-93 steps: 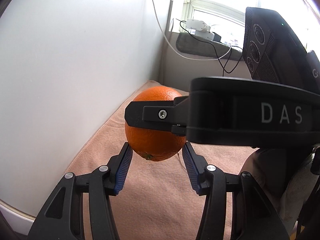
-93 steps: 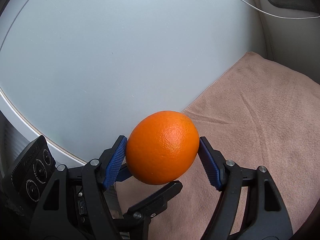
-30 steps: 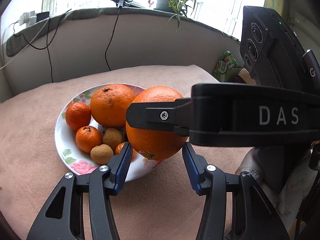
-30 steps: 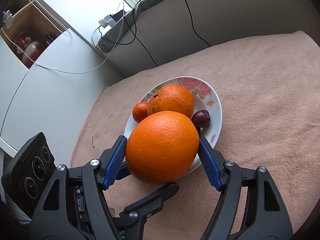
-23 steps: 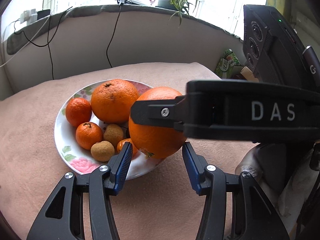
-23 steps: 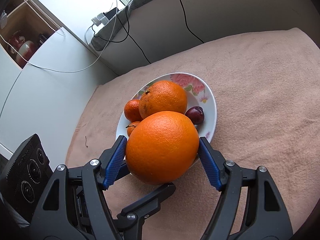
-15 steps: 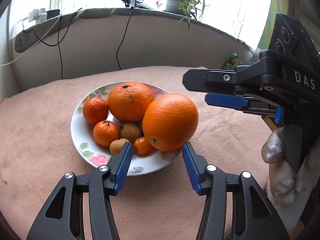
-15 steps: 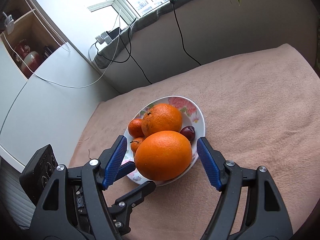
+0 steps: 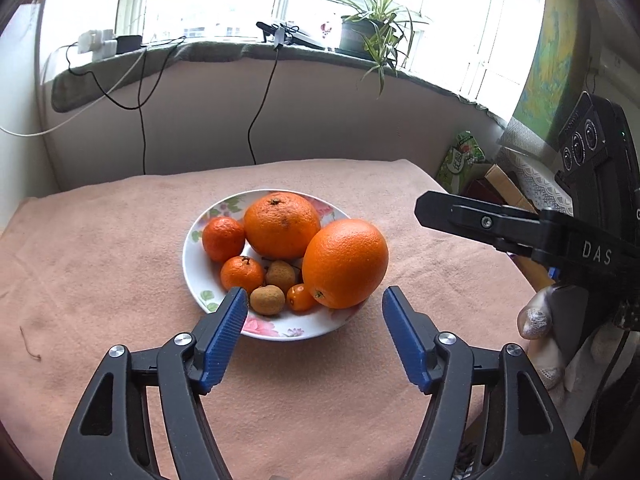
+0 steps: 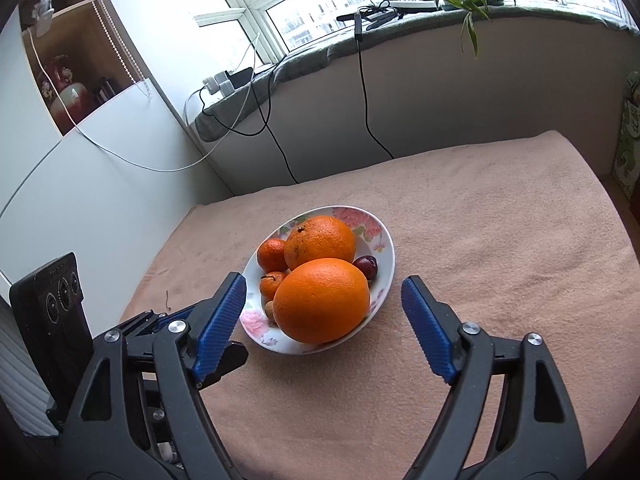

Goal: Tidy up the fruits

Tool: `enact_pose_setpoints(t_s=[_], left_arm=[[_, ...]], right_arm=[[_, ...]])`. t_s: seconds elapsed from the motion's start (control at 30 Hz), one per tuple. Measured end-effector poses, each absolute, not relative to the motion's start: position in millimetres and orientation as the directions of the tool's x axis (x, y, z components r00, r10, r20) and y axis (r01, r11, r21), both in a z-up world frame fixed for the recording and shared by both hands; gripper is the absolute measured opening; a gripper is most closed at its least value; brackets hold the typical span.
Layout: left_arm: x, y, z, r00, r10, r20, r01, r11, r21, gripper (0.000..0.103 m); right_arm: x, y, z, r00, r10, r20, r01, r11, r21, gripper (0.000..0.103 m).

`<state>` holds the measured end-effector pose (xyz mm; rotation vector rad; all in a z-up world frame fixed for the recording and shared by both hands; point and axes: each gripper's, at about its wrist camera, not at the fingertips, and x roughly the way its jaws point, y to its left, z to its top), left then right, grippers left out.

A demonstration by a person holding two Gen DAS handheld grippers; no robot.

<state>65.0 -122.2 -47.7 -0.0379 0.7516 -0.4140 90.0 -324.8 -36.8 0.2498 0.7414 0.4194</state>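
Note:
A large orange [image 9: 345, 263] rests on the near right rim of a white flowered plate [image 9: 192, 254]; it also shows in the right wrist view [image 10: 321, 300]. The plate [image 10: 386, 248] also holds a second big orange [image 9: 281, 225], small mandarins [image 9: 223, 238], brown longans [image 9: 267, 299] and a dark plum [image 10: 365, 266]. My left gripper [image 9: 311, 334] is open and empty, just short of the plate. My right gripper [image 10: 325, 330] is open and empty, drawn back from the large orange; its body shows at the right of the left wrist view [image 9: 520, 228].
The plate stands on a pink towel-covered table [image 9: 100, 264]. A grey wall with hanging black cables [image 9: 260, 108] and a windowsill with a potted plant [image 9: 368, 36] lie behind. A white cabinet side [image 10: 80, 184] stands to the left. Boxes and bags [image 9: 472, 168] lie beyond the table's right edge.
My right gripper carried the large orange to the plate, opened and let it go there. Both grippers have since drawn back and up from the plate.

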Motion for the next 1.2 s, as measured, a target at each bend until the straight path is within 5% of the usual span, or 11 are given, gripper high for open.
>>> enact_pose_setpoints(t_s=[0.13, 0.33, 1.2], left_arm=[[60, -119, -39, 0.678, -0.352, -0.646, 0.336, 0.929, -0.154, 0.08], [53, -118, -31, 0.696, -0.34, -0.633, 0.329, 0.934, -0.14, 0.08], [42, -113, -12, 0.755, -0.299, -0.583, 0.283, 0.951, -0.122, 0.081]], right_arm=[[74, -324, -27, 0.708, 0.392, -0.587, -0.267, 0.918, 0.292, 0.087], [54, -334, -19, 0.778, 0.272, -0.566, -0.174, 0.959, 0.221, 0.099], [41, -321, -5, 0.836, 0.081, -0.543, -0.091, 0.996, 0.008, 0.099]])
